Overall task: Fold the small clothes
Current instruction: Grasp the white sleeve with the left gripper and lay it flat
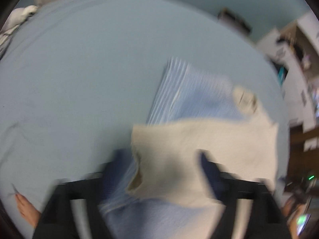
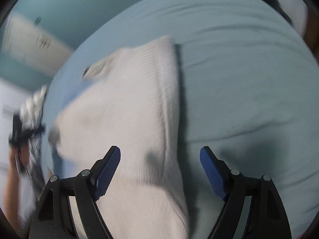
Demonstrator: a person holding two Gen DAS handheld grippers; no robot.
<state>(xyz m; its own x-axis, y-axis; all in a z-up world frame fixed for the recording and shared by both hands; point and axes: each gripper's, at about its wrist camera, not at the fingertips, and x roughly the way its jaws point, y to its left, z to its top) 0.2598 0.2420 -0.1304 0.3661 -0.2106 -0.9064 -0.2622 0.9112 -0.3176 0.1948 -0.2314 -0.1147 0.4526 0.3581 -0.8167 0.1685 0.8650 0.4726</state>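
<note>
Resting on bed sheet, cream garment; grippers open.

Pale blue sheet, clutter at the edges

We see a bedsheet, a striped bundle far left, and blurred shelves right.

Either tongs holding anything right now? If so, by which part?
Nothing is held. The left tongs stand open over the cream garment; the right tongs stand open above its edge, pads clear of the cloth.
</note>
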